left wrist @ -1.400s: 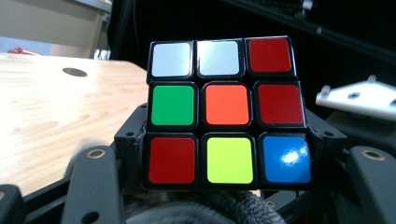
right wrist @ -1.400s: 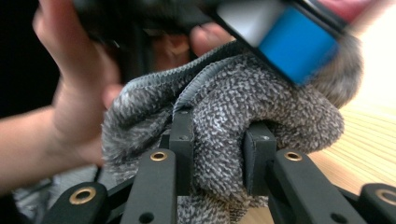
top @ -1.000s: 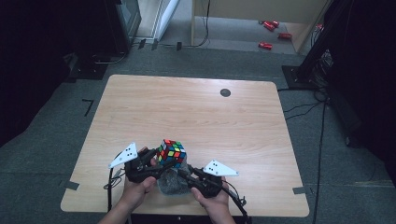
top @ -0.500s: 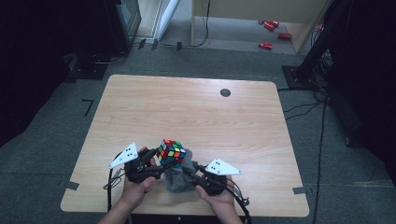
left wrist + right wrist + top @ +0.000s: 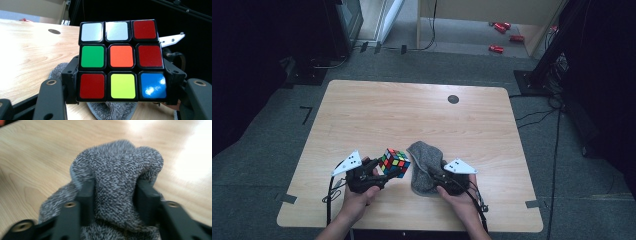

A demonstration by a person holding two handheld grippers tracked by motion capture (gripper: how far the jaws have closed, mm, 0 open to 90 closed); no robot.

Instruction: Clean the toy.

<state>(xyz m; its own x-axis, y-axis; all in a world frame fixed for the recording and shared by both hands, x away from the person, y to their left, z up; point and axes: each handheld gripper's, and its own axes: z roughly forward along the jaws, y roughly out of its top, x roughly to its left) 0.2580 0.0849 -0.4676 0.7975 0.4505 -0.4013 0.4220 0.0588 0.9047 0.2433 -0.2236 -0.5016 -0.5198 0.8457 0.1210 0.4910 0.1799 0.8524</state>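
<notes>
**High view: cube held at left, cloth just to its right**

High view, left to right: the left gripper (image 5: 379, 172) clamps a scrambled puzzle cube (image 5: 394, 162) between its jaws, lifted a little above the wooden table (image 5: 412, 115). Just right of it, near but apart, a grey fuzzy cloth (image 5: 424, 167) lies bunched, its length running away from the person. The right gripper (image 5: 437, 176), jaws just opening, straddles a fold of the cloth; whether the pads still pinch it cannot be told. It is the hand nearer the cloth.
</notes>
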